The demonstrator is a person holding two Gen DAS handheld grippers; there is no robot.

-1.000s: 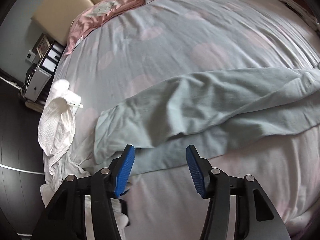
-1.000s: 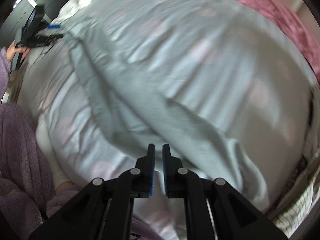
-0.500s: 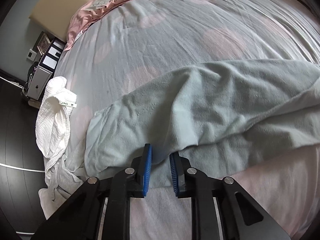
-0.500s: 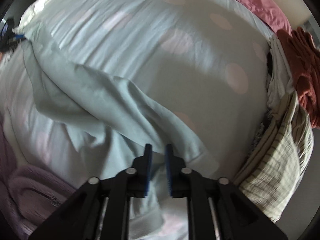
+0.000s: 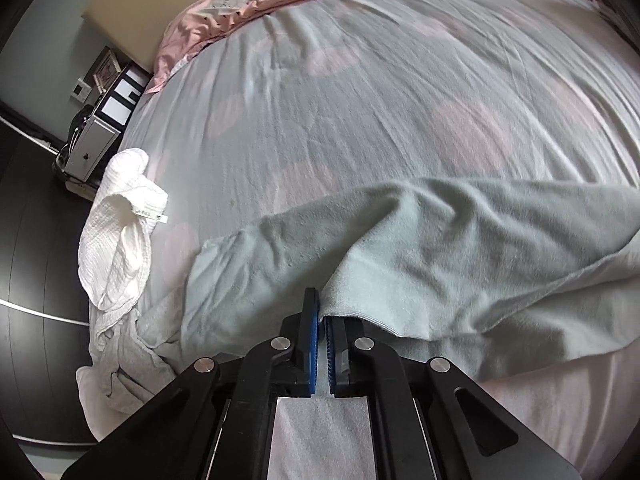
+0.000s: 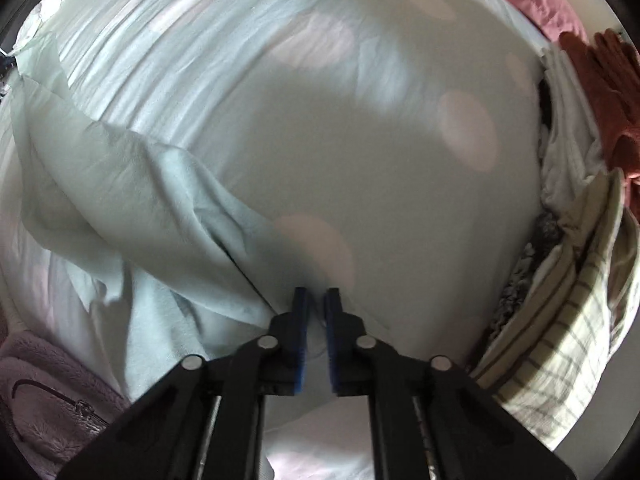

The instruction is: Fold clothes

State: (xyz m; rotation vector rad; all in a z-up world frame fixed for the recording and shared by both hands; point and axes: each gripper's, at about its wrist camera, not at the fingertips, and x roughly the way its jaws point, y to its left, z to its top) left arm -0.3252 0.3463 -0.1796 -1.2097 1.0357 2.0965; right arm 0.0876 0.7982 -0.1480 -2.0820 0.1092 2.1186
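Pale green cloth (image 5: 420, 248) lies on the bed (image 5: 360, 80). Left gripper (image 5: 321, 312) pinches its edge. Right gripper (image 6: 316, 300) at 6 o'clock pinches it too.

I count two grippers: the left gripper (image 5: 321, 322) and the right gripper (image 6: 316, 312). One pale green garment (image 5: 440, 248) lies on one bed (image 5: 380, 92). There is one white waffle cloth (image 5: 120, 240), one pink blanket (image 5: 248, 4), one striped cloth (image 6: 568, 320), one rust-red cloth (image 6: 612, 92) and one nightstand (image 5: 96, 136).
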